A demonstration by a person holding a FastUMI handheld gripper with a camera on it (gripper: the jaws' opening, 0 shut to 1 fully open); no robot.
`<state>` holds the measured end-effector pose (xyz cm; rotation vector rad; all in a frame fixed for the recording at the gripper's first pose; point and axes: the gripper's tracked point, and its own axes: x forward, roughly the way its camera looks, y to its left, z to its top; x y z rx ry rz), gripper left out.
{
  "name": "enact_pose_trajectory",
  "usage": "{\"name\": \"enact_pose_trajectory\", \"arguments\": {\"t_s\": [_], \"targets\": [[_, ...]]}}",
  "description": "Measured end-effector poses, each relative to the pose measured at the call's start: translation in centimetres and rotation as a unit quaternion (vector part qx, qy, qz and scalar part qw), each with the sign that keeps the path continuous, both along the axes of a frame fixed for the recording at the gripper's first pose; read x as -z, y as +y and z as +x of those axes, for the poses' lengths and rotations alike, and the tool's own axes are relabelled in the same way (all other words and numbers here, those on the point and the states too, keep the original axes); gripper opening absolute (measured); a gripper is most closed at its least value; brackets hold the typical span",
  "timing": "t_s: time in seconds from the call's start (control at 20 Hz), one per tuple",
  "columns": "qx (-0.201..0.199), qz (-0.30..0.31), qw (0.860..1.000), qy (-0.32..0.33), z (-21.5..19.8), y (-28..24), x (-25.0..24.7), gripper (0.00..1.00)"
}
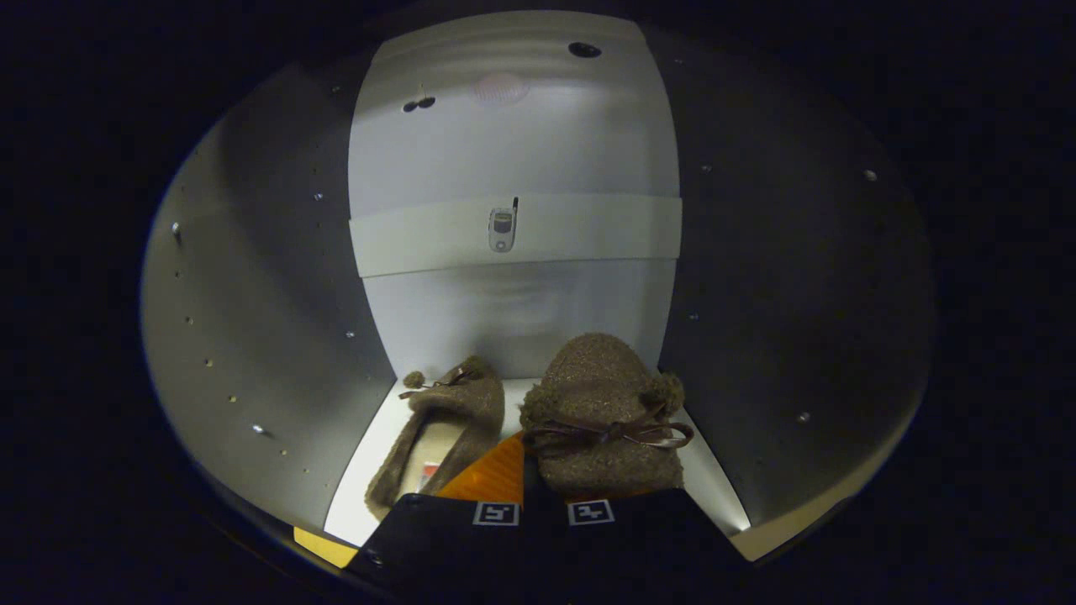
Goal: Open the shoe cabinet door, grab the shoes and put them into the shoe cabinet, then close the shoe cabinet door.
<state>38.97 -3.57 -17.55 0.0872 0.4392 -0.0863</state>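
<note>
White back panel (513, 151) straight ahead – brightest up top, dimmer lower down. Pale cross-rail (588, 231) runs flat across its middle w/ a small metal fitting (502, 229) at centre. Dark round hole (583, 49) near the top, two smaller dark spots (418, 104) to its left. Grey side walls – left wall (269, 319) and right wall (782, 319) – in shadow, dotted w/ rows of small pin holes and screws. White floor board (370, 470) at the bottom catches the light.
</note>
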Motion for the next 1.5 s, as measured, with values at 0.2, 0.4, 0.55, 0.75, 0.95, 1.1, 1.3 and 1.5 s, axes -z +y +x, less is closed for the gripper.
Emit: {"name": "enact_pose_trajectory", "arguments": {"t_s": [0.2,0.4,0.55,0.75,0.95,1.1,1.3,1.5], "targets": [[0.010,-0.007,1.000,0.023,3.4,-1.0,2.7,0.07],[0.016,0.004,0.998,0.059,5.5,-1.3,5.2,0.09],[0.020,-0.003,0.997,0.080,5.6,-1.4,5.7,0.15],[0.004,-0.010,0.996,0.093,4.4,-0.7,5.5,0.39],[0.001,-0.022,0.995,0.100,1.9,-0.9,4.3,0.65],[0.000,-0.005,0.997,0.078,-0.2,-0.6,1.8,0.84],[0.001,-0.001,1.000,0.022,-3.3,-0.9,-2.4,0.99],[-0.016,-0.001,0.998,-0.053,-7.9,0.1,-7.2,0.99]]}}
